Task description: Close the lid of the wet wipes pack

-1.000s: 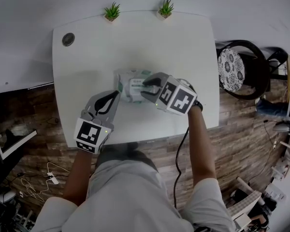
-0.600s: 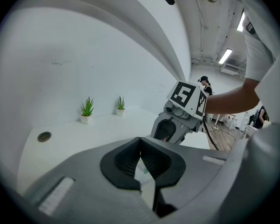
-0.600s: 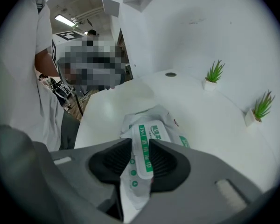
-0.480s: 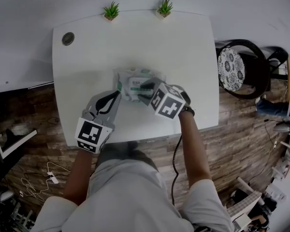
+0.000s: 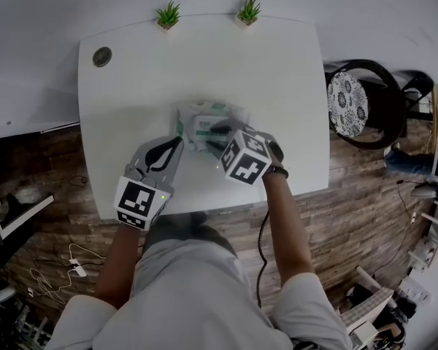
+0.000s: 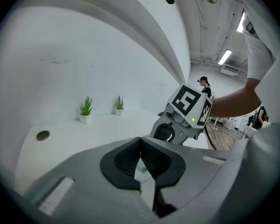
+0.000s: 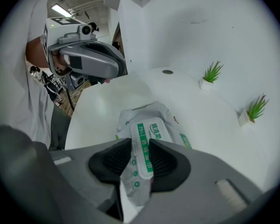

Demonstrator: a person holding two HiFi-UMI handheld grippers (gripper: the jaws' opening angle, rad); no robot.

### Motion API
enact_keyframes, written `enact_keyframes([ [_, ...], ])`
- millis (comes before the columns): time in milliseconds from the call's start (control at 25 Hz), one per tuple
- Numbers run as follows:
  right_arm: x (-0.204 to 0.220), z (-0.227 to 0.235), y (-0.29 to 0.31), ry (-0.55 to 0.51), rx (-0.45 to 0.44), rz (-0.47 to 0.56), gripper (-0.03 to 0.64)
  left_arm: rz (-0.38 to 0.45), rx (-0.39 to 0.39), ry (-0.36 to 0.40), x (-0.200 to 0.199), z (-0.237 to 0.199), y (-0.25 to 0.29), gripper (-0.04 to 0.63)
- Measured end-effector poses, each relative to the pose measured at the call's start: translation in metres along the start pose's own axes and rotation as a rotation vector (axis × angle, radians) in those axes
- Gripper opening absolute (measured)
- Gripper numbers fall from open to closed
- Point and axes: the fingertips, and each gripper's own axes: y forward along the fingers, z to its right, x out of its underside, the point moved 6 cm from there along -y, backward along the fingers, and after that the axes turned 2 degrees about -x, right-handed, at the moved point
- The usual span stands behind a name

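Here the wet wipes pack [image 5: 198, 114] lies near the middle of the white table [image 5: 277, 79], just far of both grippers. Its lid [image 7: 147, 133], a white flap with a green strip of print, lies flat along the top of the pack.

The left gripper [image 5: 177, 141] comes in from the near left, and its tips reach the pack's near-left edge. In the left gripper view its jaws are drawn together, with a thin white sliver of the pack, showing a fleck of green, pinched between them.

The right gripper [image 5: 217, 137] comes in from the near right, with its marker cube [image 5: 244, 159] tilted toward the camera. Its tips are over the near end of the lid. In the right gripper view its jaws stand a narrow gap apart. The lid shows face-on through that gap and runs on behind the right-hand pad, so it lies under the tips rather than clamped edgewise between them.

Two small potted plants [image 5: 168, 14] stand at the table's far edge, and a round grommet [image 5: 101, 56] sits at its far-left corner. A black chair [image 5: 365, 104] stands on the wooden floor to the right.
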Motion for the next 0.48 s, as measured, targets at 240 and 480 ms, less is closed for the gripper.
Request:
enact_keyframes([
  [240,0.003,-0.003,-0.003,0.047,0.064,0.074,0.124,0.009,0.003,0.002,0.0,0.002,-0.003,0.008],
  [480,0.006,-0.015,-0.015,0.141,0.194,0.188,0.123,0.027,-0.008,0.013,-0.005,0.006,-0.016,0.008],
])
